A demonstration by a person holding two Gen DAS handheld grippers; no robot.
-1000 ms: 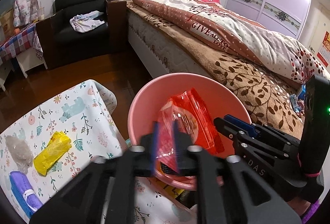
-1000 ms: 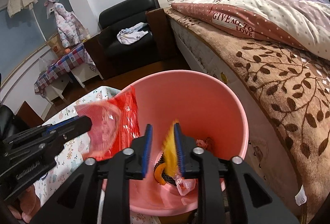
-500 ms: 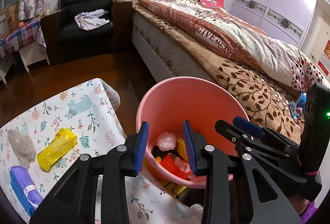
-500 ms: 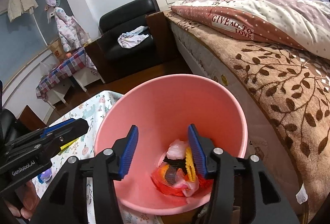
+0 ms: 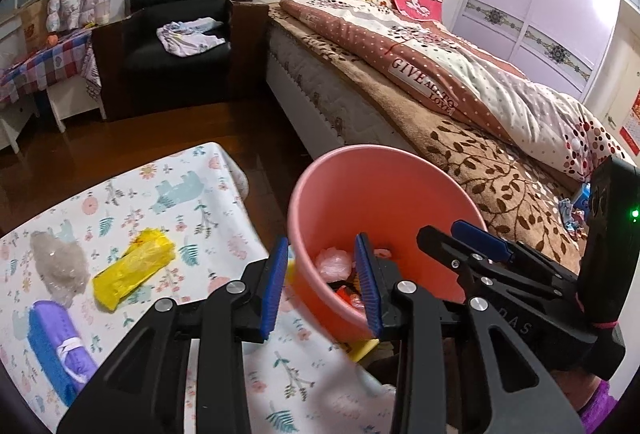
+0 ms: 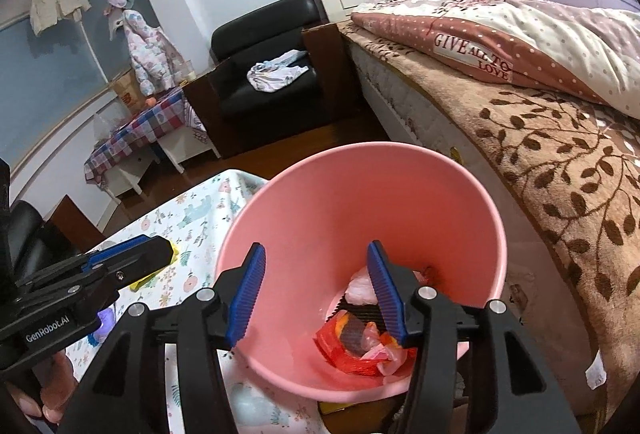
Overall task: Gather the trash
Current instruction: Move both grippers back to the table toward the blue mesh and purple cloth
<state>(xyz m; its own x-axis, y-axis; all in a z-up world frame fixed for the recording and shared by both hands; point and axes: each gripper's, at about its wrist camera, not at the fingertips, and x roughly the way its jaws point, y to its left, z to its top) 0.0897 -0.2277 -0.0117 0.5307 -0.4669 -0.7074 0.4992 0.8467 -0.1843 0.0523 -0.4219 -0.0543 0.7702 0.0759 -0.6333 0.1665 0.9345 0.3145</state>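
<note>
While both sets of jaws stood wide with nothing between them, the left gripper (image 5: 322, 284) hung over the near rim of the pink bucket (image 5: 404, 190), its right pad inside the rim line and its left pad outside, over the tablecloth (image 5: 168, 202). The right gripper (image 6: 316, 292) hung just above the bucket's mouth, its blue pads (image 6: 386, 290) spread to either side of the opening. Straight ahead of and below the right jaws, on the bucket floor, lay the collected trash: a red wrapper (image 6: 352, 350) with a dark piece on it, and a pale pink crumpled wad (image 6: 360, 290) partly behind the right pad. From the left wrist view only a pink wad (image 5: 334, 262) and a bit of red showed between the jaws.

Left of the left jaws, well apart from the bucket, three pieces of trash lay on the flowered cloth: a yellow wrapper (image 5: 134, 268) nearest, a clear crumpled film (image 5: 60, 266) further left, and a purple-and-blue packet (image 5: 56, 346) nearest the camera. None touched a pad. The right gripper's body showed at the right of the left wrist view, a green light on its housing.

Beyond both jaws stood a bed (image 6: 540, 122) with a leaf-patterned blanket, just beside the bucket, and a black armchair (image 5: 184, 34) with a cloth on its seat.
</note>
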